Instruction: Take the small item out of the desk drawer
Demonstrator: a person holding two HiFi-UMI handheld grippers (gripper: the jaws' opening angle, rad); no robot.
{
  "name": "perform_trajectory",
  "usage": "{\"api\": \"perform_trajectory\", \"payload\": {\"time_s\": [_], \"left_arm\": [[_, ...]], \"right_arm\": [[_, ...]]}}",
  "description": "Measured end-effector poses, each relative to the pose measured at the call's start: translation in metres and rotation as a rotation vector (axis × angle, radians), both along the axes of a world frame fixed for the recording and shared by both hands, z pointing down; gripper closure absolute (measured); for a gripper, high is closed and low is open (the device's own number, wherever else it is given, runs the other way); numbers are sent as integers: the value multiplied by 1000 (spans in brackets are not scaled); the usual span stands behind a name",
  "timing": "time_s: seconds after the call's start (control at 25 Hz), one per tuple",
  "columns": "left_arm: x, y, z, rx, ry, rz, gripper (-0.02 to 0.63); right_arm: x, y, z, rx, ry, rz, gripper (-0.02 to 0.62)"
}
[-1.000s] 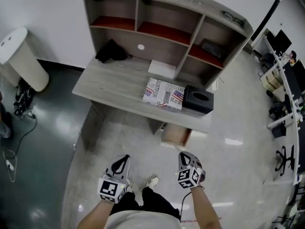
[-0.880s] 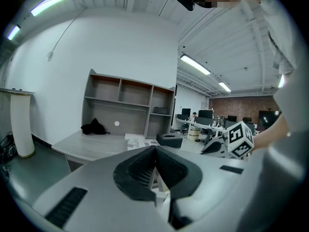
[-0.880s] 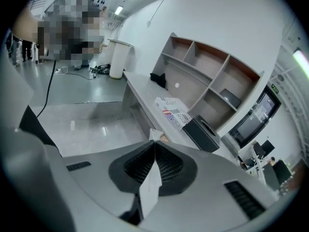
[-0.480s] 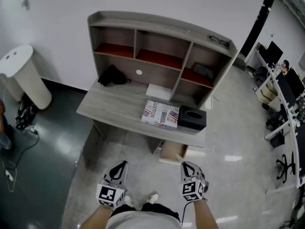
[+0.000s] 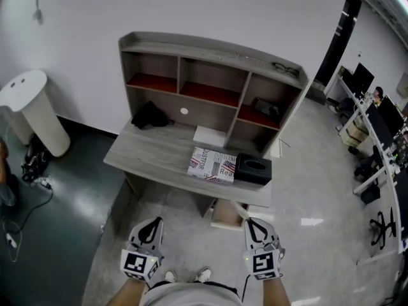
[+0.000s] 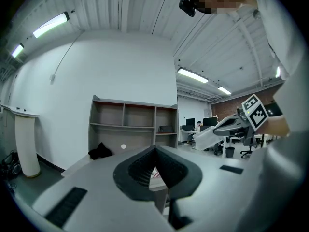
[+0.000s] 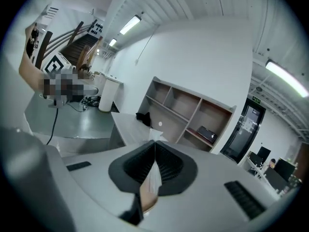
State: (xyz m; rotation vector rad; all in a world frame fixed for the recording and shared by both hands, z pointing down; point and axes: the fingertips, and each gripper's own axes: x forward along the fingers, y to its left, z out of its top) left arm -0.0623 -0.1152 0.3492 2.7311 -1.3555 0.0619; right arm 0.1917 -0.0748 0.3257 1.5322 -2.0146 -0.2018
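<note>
The grey desk (image 5: pixel 153 152) stands ahead with its wooden drawer (image 5: pixel 228 214) pulled open under the right end. My right gripper (image 5: pixel 250 223) hovers in front of and above the drawer, shut on a small thin pale item (image 7: pixel 150 180) that sticks out from between its pads (image 7: pixel 166 166). My left gripper (image 5: pixel 153 223) hangs level beside it, well short of the desk's front edge. In the left gripper view its jaws (image 6: pixel 155 150) meet at the tips with nothing between them. What the held item is, beyond flat and whitish, I cannot tell.
On the desk lie a printed book (image 5: pixel 212 164), a black tissue box (image 5: pixel 253 169) and a black cloth (image 5: pixel 150 115), under a hutch of shelves (image 5: pixel 210 75). A white cylinder (image 5: pixel 35 110) stands at the left. Office desks and chairs (image 5: pixel 379 145) fill the far right.
Both grippers have risen, the right one more, and sit lower in the head view. The desk looks smaller and farther off. The drawer stays open.
</note>
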Motion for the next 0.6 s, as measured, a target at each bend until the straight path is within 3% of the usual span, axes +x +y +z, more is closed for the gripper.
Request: {"api": "perform_trajectory", "payload": {"time_s": [0.28,0.6], "left_arm": [[-11,3,-16,13,34,-35,588],[-20,7,-22,-7,57,-59,588]], "right_arm": [[1,12,-43,77,-49,7,568],[11,16,-44,71,-72,37,568]]}}
